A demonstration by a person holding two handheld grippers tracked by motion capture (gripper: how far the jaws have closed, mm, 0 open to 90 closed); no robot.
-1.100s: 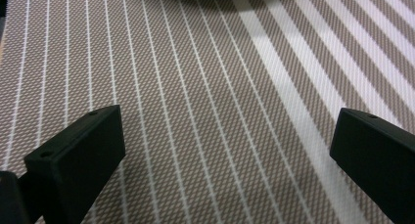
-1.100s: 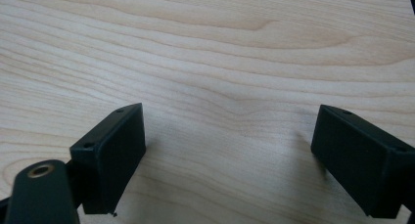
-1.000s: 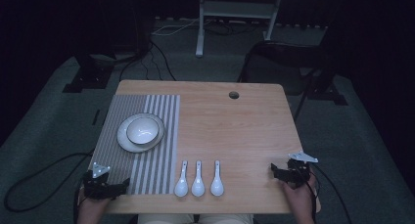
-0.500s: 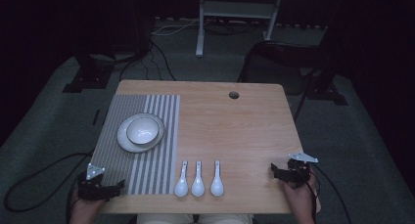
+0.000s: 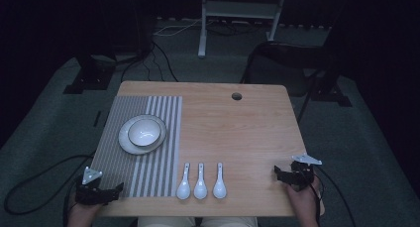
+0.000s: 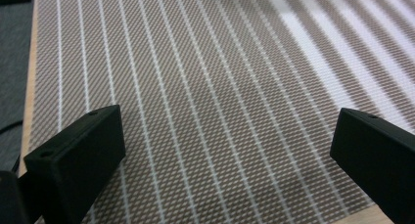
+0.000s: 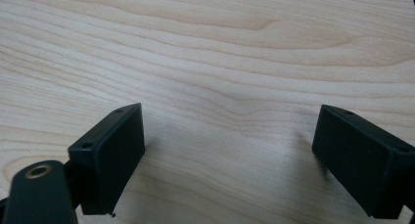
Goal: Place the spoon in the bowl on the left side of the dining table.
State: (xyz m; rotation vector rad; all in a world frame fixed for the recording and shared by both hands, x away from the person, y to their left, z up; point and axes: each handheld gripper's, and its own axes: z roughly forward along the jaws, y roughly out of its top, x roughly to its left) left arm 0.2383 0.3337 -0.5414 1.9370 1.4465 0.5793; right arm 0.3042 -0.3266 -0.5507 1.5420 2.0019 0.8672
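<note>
Your left gripper (image 5: 115, 191) sits at the near left corner of the table (image 5: 247, 133), over the near edge of the striped placemat (image 5: 119, 172); its jaws stand wide apart and hold nothing. Your right gripper (image 5: 278, 173) rests at the near right edge, jaws equally wide and empty, with bare wood between them. Three white spoons (image 5: 200, 182) lie side by side near the front edge, between the two grippers, handles pointing far. Farther left, a bowl (image 5: 144, 133) sits on a plate (image 5: 126, 145) on the placemat. Likely step: take a spoon. Approach the rightmost spoon with the right gripper, straddle its handle squarely, and close without disturbing its neighbour.
</note>
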